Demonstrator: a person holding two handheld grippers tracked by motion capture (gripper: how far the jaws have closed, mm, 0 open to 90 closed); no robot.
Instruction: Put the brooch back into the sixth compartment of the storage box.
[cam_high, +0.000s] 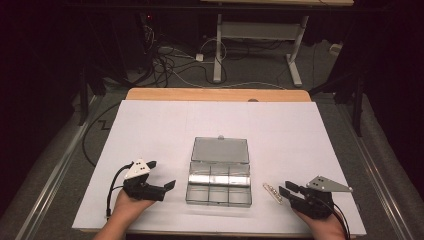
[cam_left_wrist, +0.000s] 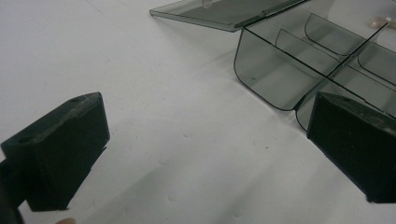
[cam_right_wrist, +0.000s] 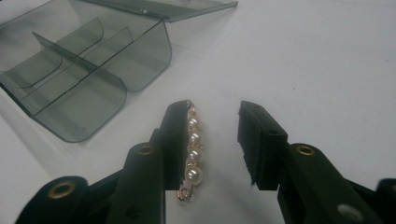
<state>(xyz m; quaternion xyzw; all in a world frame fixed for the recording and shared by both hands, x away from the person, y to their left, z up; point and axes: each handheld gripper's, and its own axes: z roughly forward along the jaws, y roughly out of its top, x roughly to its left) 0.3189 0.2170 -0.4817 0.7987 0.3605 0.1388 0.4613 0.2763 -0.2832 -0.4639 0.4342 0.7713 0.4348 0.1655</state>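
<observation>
Right gripper (cam_right_wrist: 209, 140): its two black jaws straddle a pearl hairpin with gold-coloured wire ends (cam_right_wrist: 192, 148), which lies flat on the white table covering (cam_right_wrist: 317, 60). The left-hand jaw as that gripper's view shows it lies against the row of pearls; the other stands clear across a gap. The jaws are therefore part-closed around the pin and not clamped on it. That jaw hides the pin's near side, so true contact there is probable, not certain.

In the high view the same pin (cam_high: 271, 192) is small and blurred, lying just beside the right edge of the smoke-grey transparent plastic compartment box (cam_high: 219, 182), with the right gripper (cam_high: 286, 190) at its lower end.

The box's hinged lid (cam_high: 220, 149) lies flat, opened away from the person. Its compartments appear empty, though a glare band crosses the middle row.

Left gripper (cam_high: 162, 175): jaws spread wide, nothing between them, resting left of the box, near but apart. In the left gripper view the box (cam_left_wrist: 299, 60) is cut off at the top edge and partly masked by one jaw.
</observation>
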